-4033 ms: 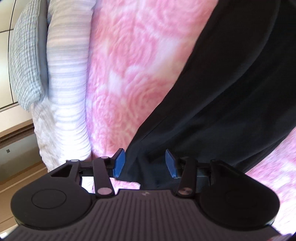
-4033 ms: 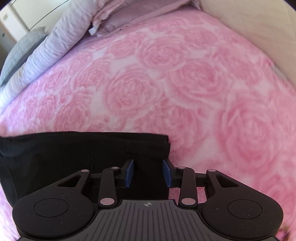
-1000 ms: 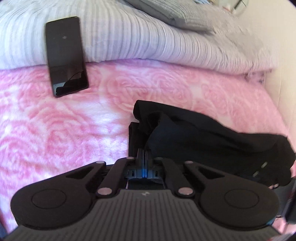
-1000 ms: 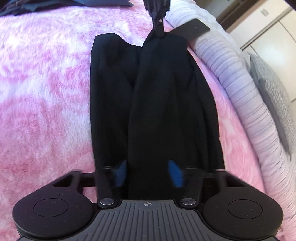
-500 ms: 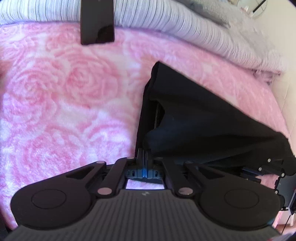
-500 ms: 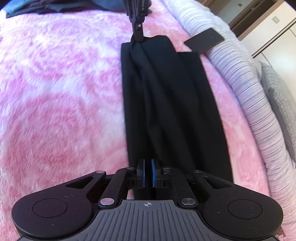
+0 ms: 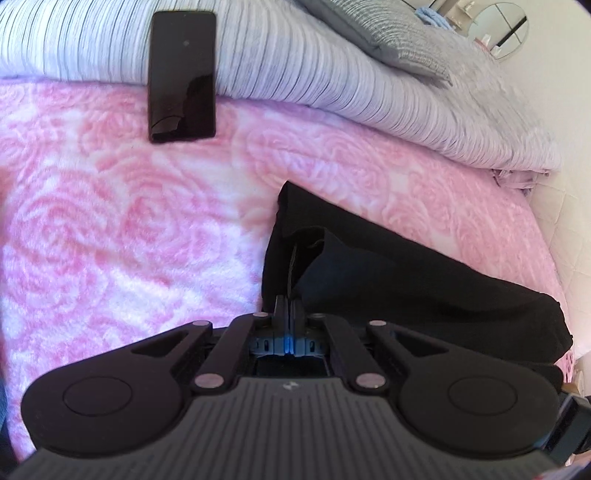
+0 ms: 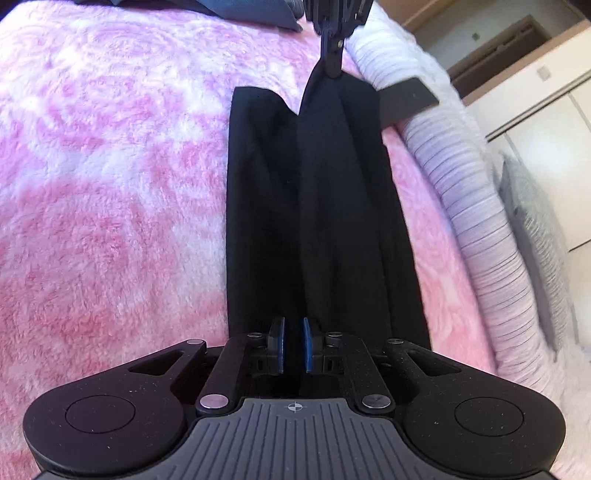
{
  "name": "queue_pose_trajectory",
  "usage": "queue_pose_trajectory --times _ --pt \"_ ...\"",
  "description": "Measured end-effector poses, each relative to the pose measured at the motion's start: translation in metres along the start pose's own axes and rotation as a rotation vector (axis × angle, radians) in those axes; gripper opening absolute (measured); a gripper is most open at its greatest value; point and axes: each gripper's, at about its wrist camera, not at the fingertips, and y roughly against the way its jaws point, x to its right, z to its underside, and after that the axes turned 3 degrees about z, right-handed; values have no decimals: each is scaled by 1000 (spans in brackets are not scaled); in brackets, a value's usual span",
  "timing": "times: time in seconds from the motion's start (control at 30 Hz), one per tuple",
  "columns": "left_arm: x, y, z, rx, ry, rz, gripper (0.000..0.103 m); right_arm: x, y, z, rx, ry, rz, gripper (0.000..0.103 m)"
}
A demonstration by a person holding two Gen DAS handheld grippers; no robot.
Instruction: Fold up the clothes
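Observation:
A black garment [image 8: 317, 206] lies as a long folded strip on the pink rose blanket [image 8: 110, 184]. My right gripper [image 8: 293, 345] is shut on its near end, cloth pinched between the blue pads. My left gripper [image 7: 289, 310] is shut on the other end and holds a fold of the black garment [image 7: 406, 273] raised above the lower layer. The left gripper also shows at the far end in the right wrist view [image 8: 332, 55], pinching the cloth into a peak.
A black phone [image 7: 181, 75] leans against the striped white duvet roll [image 7: 332, 66] at the blanket's edge. Grey pillows [image 7: 388, 33] lie behind it. Dark clothes [image 8: 240, 11] sit at the far end of the bed. A wall [image 7: 569, 166] borders the bed.
Both grippers have closed on the garment's ends. The left gripper has lifted its end slightly, and the strip is stretched between them.

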Motion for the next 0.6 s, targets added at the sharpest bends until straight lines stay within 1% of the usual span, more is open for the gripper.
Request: queue_pose_trajectory --times 0.1,0.13,0.23,0.27,0.3,0.33,0.6 --pt "-2 -2 6 -9 5 -9 0 -6 12 -2 26 -16 -82 6" --pt "-2 -2 7 -8 8 -8 0 -7 17 -2 41 -20 -94 6" --pt "-2 -1 8 -6 10 -8 0 -7 19 -4 76 -28 -5 7" --pt "-1 -1 8 -7 6 -10 0 -8 19 -4 79 -22 19 25" --pt "0 -1 8 -6 2 -10 0 -8 17 -4 76 -21 19 47" --pt "0 0 7 -5 -1 -11 0 -8 15 -4 73 -20 19 48" --pt "4 3 4 -1 -16 -5 0 0 -5 -7 26 -56 41 48"
